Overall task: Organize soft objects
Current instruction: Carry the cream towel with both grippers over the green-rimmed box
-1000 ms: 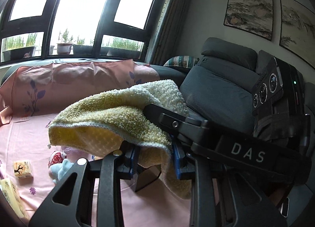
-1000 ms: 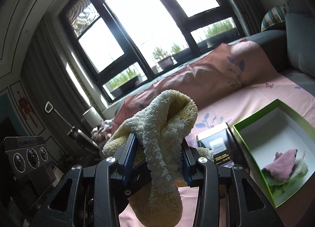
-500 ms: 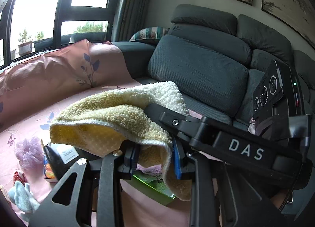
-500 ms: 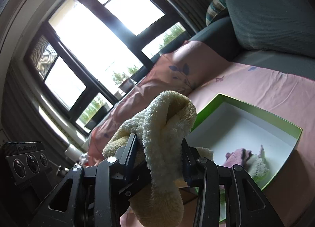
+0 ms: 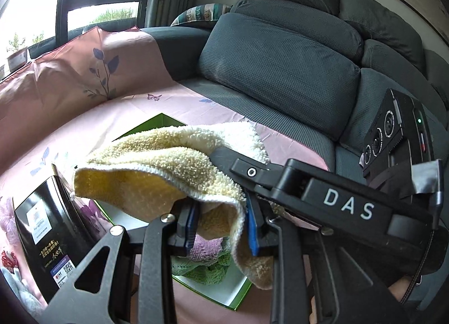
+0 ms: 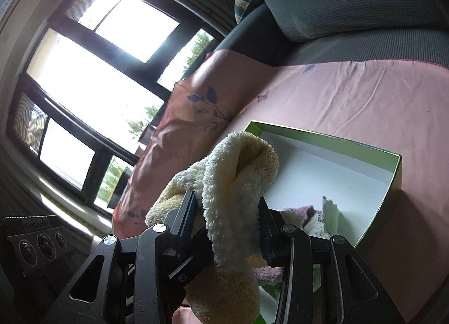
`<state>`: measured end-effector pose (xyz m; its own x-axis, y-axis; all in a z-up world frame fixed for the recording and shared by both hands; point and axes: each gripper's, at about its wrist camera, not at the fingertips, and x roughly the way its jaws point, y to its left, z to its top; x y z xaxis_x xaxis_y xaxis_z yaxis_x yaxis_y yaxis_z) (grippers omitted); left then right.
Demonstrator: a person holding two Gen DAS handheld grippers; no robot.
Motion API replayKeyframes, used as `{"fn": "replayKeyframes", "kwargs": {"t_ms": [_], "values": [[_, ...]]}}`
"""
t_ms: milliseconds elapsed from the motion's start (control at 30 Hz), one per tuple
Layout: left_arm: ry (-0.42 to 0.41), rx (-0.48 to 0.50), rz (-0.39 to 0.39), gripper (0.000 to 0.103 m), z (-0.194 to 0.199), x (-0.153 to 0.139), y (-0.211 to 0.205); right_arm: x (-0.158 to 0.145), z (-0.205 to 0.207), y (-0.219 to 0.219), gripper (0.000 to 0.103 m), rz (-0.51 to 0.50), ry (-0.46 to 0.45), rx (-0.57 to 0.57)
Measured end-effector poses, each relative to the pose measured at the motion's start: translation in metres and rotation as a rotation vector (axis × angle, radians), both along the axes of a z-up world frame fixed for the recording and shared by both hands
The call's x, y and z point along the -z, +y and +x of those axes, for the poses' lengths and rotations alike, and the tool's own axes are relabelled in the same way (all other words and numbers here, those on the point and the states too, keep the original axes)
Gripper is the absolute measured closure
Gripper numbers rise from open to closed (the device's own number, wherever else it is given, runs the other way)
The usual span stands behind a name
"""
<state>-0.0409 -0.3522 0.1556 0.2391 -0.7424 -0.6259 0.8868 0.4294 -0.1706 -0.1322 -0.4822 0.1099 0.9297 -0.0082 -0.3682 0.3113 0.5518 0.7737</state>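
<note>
You hold the towel (image 5: 157, 166) between both tools: the left gripper (image 5: 221, 225) pinches one fold, the right gripper (image 6: 227, 220) clamps a thick bunched end, and the cloth sags between them. It hangs in the air over the green box (image 6: 393, 180) on the pink sheet (image 6: 350, 99). Purple and green cloths (image 5: 207, 262) already lie in the box's near end. You look to be at the placing step. Next, I judge, lower both ends inside the walls and let go only once the towel rests on the pile, so no corner drapes over the rim. Mind the black box (image 5: 47, 228) just beside it.
</note>
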Motion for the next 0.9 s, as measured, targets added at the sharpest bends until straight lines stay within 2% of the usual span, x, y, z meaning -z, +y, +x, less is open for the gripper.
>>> {"fn": "replayKeyframes", "kwargs": {"t_ms": [167, 367, 633, 900], "values": [[-0.01, -0.001, 0.024, 0.077, -0.002, 0.005, -0.005, 0.008, -0.001, -0.005, 0.06, 0.025, 0.007, 0.009], [0.041, -0.009, 0.025, 0.077, 0.006, 0.014, -0.008, 0.015, -0.002, -0.009, 0.06, 0.045, 0.038, 0.026], [0.056, -0.01, 0.032, 0.077, 0.007, 0.021, -0.013, 0.019, -0.002, -0.01, 0.06, 0.049, 0.08, 0.052], [0.044, -0.023, 0.058, 0.077, 0.008, 0.027, -0.019, 0.021, 0.0, -0.011, 0.06, 0.038, 0.118, 0.075]]}}
